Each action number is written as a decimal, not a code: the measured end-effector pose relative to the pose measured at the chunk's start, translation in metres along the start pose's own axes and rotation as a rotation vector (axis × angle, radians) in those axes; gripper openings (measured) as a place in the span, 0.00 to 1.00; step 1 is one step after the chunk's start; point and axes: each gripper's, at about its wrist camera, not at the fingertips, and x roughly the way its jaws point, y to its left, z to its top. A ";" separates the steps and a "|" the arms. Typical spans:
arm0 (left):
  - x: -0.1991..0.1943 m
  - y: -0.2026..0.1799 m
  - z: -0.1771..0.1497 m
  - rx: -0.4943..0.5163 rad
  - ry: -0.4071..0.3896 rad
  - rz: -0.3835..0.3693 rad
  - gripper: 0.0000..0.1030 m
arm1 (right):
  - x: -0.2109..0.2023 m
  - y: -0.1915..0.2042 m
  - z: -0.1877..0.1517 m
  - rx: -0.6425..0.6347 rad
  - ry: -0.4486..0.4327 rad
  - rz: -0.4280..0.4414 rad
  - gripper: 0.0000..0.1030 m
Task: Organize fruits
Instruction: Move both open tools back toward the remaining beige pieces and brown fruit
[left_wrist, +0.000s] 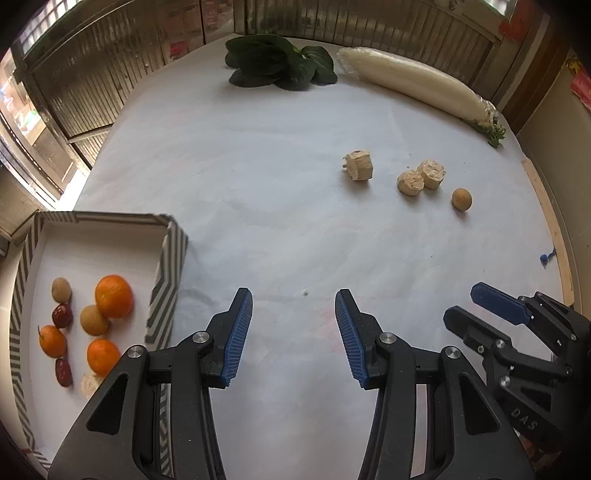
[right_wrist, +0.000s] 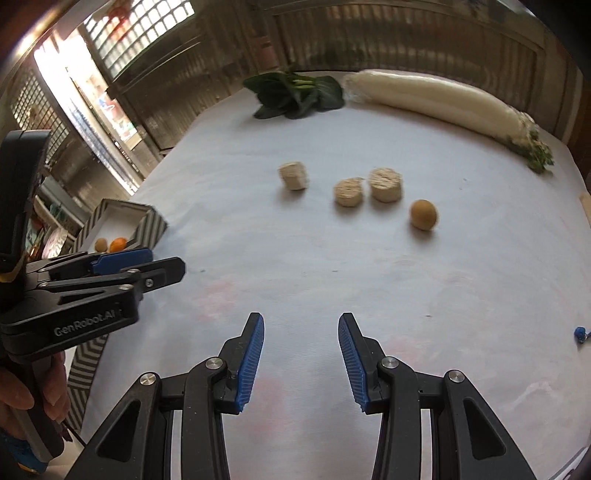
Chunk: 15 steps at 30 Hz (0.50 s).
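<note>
Your left claw (left_wrist: 293, 332) and right claw (right_wrist: 301, 358) both stand parted, holding nothing. The loose longan (right_wrist: 423, 214) lies ahead and right of your right claw; the tray (left_wrist: 168, 273) sits left of your left claw.

My left wrist camera looks steeply down along its own fingers at the white cloth-covered table (left_wrist: 280, 229), with the striped cardboard box (left_wrist: 168, 280) close at lower left. My right wrist camera sits just beside it, facing the same way. Both views share the small round tan fruit (left_wrist: 461, 199) (right_wrist: 423, 214) and the far table edge.
</note>
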 end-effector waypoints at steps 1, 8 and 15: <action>0.001 -0.002 0.002 0.002 0.001 -0.001 0.45 | 0.000 -0.004 0.001 0.008 0.000 -0.003 0.39; 0.011 -0.011 0.015 0.012 0.003 0.000 0.45 | 0.004 -0.027 0.008 0.035 -0.004 -0.026 0.39; 0.021 -0.019 0.027 0.025 0.010 -0.001 0.45 | 0.007 -0.046 0.018 0.054 -0.012 -0.043 0.39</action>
